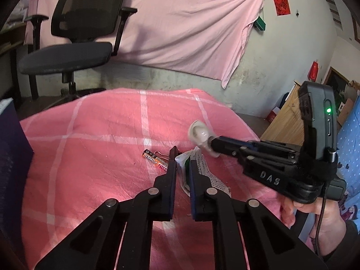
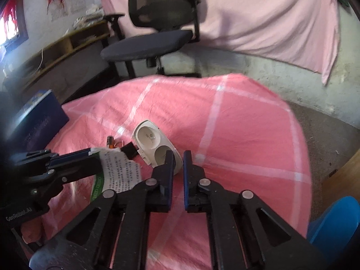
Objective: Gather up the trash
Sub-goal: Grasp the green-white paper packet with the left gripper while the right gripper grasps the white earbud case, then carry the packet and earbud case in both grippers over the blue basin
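We have both grippers over the pink checked cloth [image 1: 90, 139].

Left gripper [image 1: 182, 157]: jaws clamped on the paper [image 1: 202, 168], a crumpled printed sheet with green trim. In the left view it sits between the fingers and spills out at 4 o'clock. In the right view the same paper [image 2: 119, 168] hangs from the left gripper [image 2: 90, 152] at 9 o'clock, with its lower edge over the cloth [image 2: 236, 135]. We can't tell if it touches the cloth.

Right gripper [image 2: 178, 155]: jaws nearly together, with a narrow gap at the tips. The white tray [image 2: 155, 145], a plastic shell with two round wells, sits at the left finger tip, running out to 11 o'clock. In the left view the right gripper [image 1: 212, 145] comes in from 3 o'clock with the tray [image 1: 201, 135] at its tip, apparently clear of the cloth. It looks pinched by an edge, but neither view shows the contact cleanly.

Loose on the cloth, just past the left fingertips at 11 o'clock: a battery [image 1: 155, 159] with orange and black wrap, and beside it a binder clip [image 1: 174, 151]. The right view has the battery [image 2: 110, 140] and clip [image 2: 129, 150] between paper and tray.

Dark blue box [image 2: 38, 121] at 9 o'clock at the cloth's edge. Office chair [image 1: 74, 45] at 11 o'clock beyond the cloth, and a pink sheet [image 1: 191, 22] on the wall behind.
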Motion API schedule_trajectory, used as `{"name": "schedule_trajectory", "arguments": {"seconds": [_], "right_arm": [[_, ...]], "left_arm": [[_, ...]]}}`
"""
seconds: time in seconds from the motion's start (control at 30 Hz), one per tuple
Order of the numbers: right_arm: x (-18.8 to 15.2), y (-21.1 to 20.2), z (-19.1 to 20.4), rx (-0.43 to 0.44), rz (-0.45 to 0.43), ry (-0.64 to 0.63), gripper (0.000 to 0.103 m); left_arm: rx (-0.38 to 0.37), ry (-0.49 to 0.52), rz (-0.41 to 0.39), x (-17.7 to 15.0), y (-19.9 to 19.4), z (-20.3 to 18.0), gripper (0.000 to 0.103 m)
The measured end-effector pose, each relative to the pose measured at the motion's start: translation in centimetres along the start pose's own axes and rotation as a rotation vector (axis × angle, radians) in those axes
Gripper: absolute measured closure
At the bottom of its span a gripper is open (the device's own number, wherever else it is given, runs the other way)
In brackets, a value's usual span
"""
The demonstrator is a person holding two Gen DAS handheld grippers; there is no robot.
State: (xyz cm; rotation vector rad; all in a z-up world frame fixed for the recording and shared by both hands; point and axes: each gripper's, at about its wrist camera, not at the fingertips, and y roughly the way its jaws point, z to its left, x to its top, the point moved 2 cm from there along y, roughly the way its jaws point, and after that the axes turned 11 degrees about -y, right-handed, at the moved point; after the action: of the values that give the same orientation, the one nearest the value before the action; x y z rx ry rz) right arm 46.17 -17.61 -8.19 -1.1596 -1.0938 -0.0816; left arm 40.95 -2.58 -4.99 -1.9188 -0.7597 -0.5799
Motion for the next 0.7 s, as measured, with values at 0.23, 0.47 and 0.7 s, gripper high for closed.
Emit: {"name": "schedule_trajectory", "arguments": {"seconds": [0.23,0.47,0.7], "right_arm": [[-1.2,-4.4,-0.3,-0.100,-0.135,0.050,0.082],[-2.4,-8.8,-1.0,-0.153,-0.232,0.093,0.082],[-3.5,-14.0,-1.5,-0.220,-0.354,0.122,0.082]], "left_arm": [[0.035,0.050,-0.064,-0.7,-1.9,-2.2,0.097],[0.071,0.128,-0.156,-1.5,-4.7,-5.4,0.098],[0.112,0.190,-0.260,-1.7,-7.4,-8.9,0.098]]}}
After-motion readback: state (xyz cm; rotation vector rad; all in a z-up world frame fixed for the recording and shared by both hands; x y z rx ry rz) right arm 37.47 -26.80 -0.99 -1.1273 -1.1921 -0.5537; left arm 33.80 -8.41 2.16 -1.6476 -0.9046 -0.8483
